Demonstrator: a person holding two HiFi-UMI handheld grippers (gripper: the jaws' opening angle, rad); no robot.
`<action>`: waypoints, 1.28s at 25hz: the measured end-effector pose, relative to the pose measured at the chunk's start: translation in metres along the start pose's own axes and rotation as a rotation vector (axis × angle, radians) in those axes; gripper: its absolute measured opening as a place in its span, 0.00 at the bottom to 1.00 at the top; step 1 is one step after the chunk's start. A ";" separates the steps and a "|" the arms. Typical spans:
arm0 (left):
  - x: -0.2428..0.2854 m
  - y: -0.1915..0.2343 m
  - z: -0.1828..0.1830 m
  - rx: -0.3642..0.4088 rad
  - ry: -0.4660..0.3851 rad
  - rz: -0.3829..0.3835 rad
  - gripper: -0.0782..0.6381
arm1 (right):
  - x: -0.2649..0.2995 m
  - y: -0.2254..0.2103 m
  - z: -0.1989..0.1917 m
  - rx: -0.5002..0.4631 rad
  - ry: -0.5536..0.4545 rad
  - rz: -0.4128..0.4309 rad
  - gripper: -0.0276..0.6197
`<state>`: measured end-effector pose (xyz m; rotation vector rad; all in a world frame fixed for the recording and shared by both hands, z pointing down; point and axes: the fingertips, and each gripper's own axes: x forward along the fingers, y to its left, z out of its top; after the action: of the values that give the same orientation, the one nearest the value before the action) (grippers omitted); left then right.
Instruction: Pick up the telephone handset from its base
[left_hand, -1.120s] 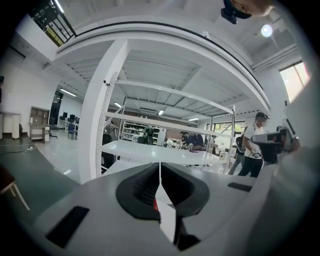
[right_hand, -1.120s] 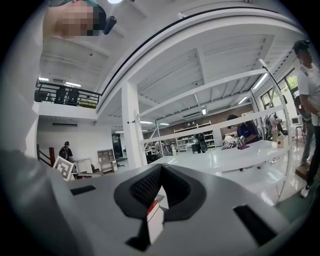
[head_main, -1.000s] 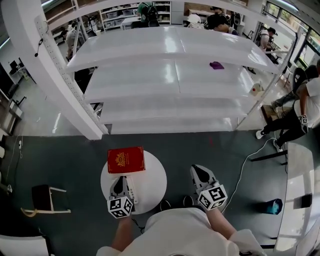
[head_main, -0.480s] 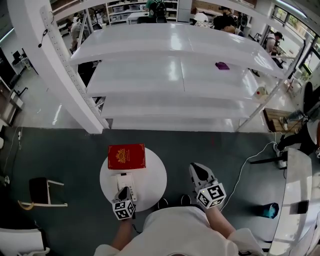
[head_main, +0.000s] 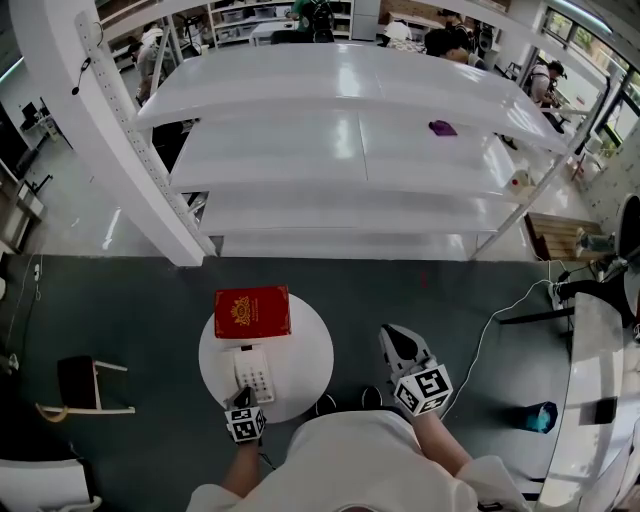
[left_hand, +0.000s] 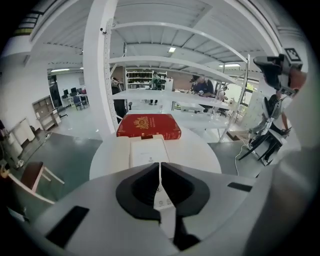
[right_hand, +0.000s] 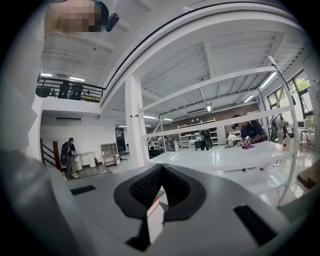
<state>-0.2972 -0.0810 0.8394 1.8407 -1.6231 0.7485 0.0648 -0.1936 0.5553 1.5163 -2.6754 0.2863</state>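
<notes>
The phone (head_main: 253, 374) lay flat on the round white table (head_main: 305, 345), on the near half of its top, keypad up. I could not separate the handset from its base in any view, so all I could say was that the whole set sat on the table. A red book (head_main: 252, 311) lay at the table's far edge, just beyond the phone. The two looked close enough to touch, but I could not settle that.

My left gripper (head_main: 243, 397) hung over the table's near edge, tilted nose-down. Its jaws were clenched together with nothing between them. From its own view the tips lined up with the phone's near end, and I could not tell whether they touched it.

My right gripper (head_main: 395, 340) was off the table's right side, over the dark floor (head_main: 150, 300) and well apart from the phone. It was held roughly level, and in its own view the jaws were pressed together and empty. It faced the white shelves (head_main: 350, 150) that stood beyond the table's far side.
</notes>
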 end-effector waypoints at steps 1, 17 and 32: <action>0.002 0.005 -0.002 -0.002 0.007 0.009 0.15 | 0.000 0.000 -0.001 0.000 0.001 -0.001 0.05; 0.028 0.042 -0.017 -0.136 0.059 0.077 0.49 | 0.011 0.008 -0.004 -0.059 0.042 0.013 0.05; 0.036 0.063 -0.007 -0.135 0.071 0.159 0.52 | 0.029 0.013 -0.008 -0.052 0.070 0.030 0.05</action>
<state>-0.3563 -0.1071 0.8736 1.5877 -1.7445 0.7442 0.0381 -0.2103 0.5656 1.4257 -2.6322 0.2644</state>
